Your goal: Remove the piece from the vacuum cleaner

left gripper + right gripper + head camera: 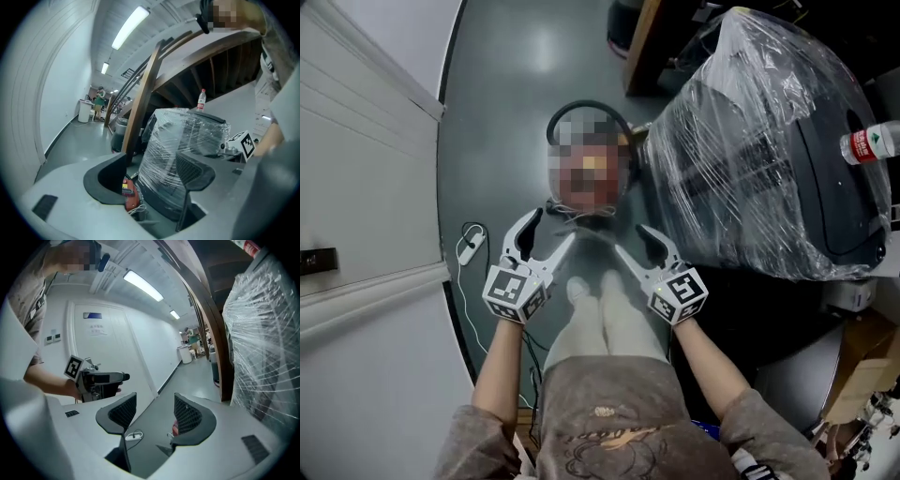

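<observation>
Left hand-held gripper [553, 228] gaping; ribbed black pads [190, 171].

No word, brand or number can be read in any view. The bottle [874, 142] on the plastic-wrapped machine [750, 159] carries a red label with white print that is too small to make out. The cube [514, 292] on the left gripper [553, 227] and the one on the right gripper [630, 240] show only black-and-white square patterns, no letters. In the right gripper view a white paper notice [97, 330] hangs on the door [108, 352] with a small blue plate [93, 315] above it, and the print on both is blurred. In the left gripper view a red device [129, 194] bears a yellow label with dark, unreadable marks.
</observation>
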`<state>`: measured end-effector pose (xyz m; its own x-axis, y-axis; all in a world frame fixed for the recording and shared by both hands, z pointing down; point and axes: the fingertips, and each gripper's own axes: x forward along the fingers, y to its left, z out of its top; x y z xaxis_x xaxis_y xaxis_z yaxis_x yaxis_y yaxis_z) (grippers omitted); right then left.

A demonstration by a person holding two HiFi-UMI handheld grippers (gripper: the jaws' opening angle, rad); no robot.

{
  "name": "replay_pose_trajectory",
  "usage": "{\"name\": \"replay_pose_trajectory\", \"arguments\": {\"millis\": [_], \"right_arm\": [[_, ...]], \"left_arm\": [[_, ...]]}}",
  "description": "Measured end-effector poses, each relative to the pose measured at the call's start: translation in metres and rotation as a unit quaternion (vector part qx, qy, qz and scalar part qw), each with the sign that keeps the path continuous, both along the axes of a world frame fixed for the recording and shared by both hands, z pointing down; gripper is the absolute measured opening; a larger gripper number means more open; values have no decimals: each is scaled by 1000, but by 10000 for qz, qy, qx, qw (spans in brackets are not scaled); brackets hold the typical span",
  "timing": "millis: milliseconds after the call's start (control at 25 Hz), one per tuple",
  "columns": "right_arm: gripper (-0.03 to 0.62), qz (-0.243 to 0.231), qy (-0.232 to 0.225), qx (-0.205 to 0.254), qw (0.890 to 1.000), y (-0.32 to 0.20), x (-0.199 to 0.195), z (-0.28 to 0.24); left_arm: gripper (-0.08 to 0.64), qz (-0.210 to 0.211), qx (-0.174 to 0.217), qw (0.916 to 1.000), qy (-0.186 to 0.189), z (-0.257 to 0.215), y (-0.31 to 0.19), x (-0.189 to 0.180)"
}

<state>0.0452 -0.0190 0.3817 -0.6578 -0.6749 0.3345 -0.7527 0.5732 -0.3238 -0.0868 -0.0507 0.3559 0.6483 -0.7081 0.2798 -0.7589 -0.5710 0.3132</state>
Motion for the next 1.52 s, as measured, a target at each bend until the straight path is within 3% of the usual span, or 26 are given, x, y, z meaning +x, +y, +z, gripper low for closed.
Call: {"name": "replay_pose_trajectory", "arguments": {"millis": [320,600,880,1240,1520], "right_arm": [[222,-308,516,-389,9974,-23,3,134],[222,-692,711,-829,9916,-20,-8,247],[222,-997,923,-1019,9855,-12,-15,328],[222,-1351,1522,-1342,9698,-10,-16,393],[222,-1974,2150,-1440,9455,-5,-26,431]], "left_arm": [[305,300,-473,9978,-362,134,-20,6],[311,636,-948,9904,-774,261,-18,8],[311,1015,-1183,9825,-1022,337,-11,15],[311,2055,-1367,9515,-1839,412,2,36],[311,2751,-1318,9188,-2506,453,8,50]]}}
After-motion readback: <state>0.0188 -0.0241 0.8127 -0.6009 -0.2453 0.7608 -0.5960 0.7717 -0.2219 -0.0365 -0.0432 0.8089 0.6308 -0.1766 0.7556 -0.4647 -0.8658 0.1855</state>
